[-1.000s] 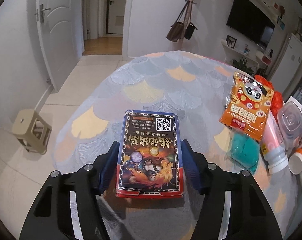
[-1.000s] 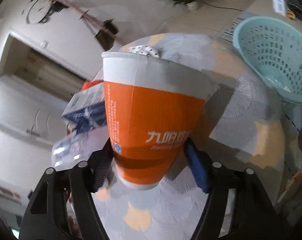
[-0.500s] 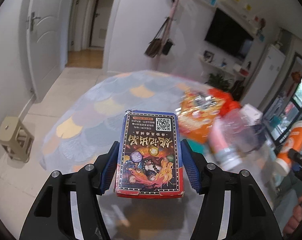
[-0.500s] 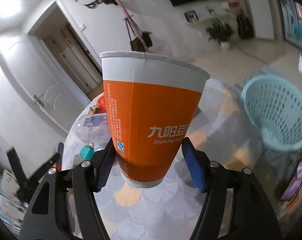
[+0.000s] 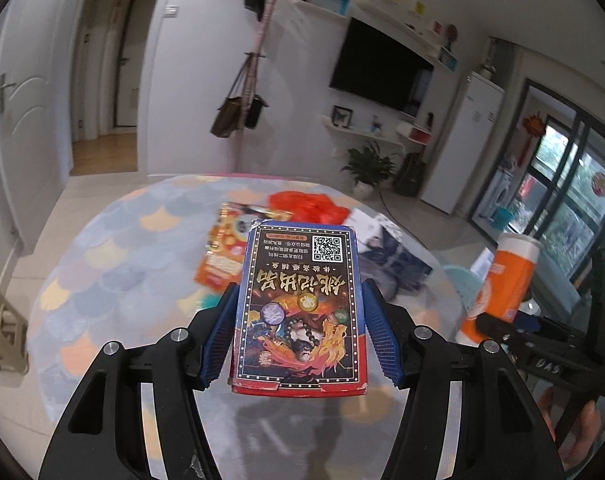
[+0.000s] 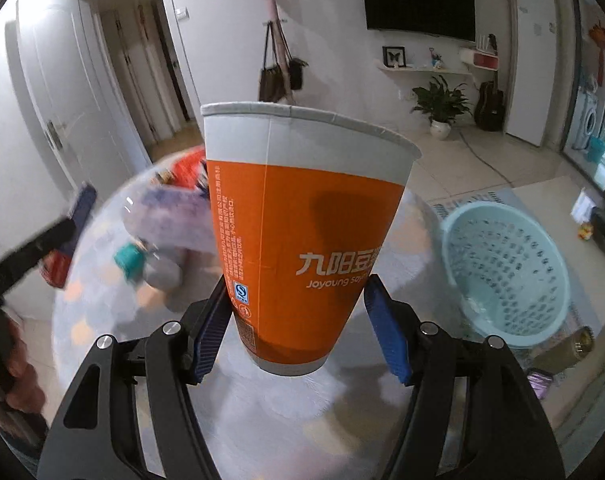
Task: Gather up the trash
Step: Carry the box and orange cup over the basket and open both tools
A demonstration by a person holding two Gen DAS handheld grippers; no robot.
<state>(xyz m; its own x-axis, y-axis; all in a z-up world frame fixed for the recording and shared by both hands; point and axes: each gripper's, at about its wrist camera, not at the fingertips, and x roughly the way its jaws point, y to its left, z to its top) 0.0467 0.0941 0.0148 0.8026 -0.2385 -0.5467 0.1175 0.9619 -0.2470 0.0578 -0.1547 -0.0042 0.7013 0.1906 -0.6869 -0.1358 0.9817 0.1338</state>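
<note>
Living room behind a round table [image 5: 102, 264]

Wall-mounted television [image 5: 378, 70], coat stand with hanging bags [image 5: 238, 114], potted plant [image 6: 440, 102], guitar [image 6: 490, 100], white fridge [image 6: 530, 60], small beige stool [image 5: 0, 332] on tiled floor.

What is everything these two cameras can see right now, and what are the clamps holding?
Card box: one, blue and red, clamped in left gripper.
Paper cup: one, orange and white, clamped in right gripper.
Snack bag: one, orange, on table.
Plastic bag: one, red, on table behind the snack bag.
Basket: one, light blue, on floor beside table.
Table: one, scale-patterned cloth.
Television: one, black, on wall.
Left gripper: black, blue pads.
Right gripper: black, blue pads.
</note>
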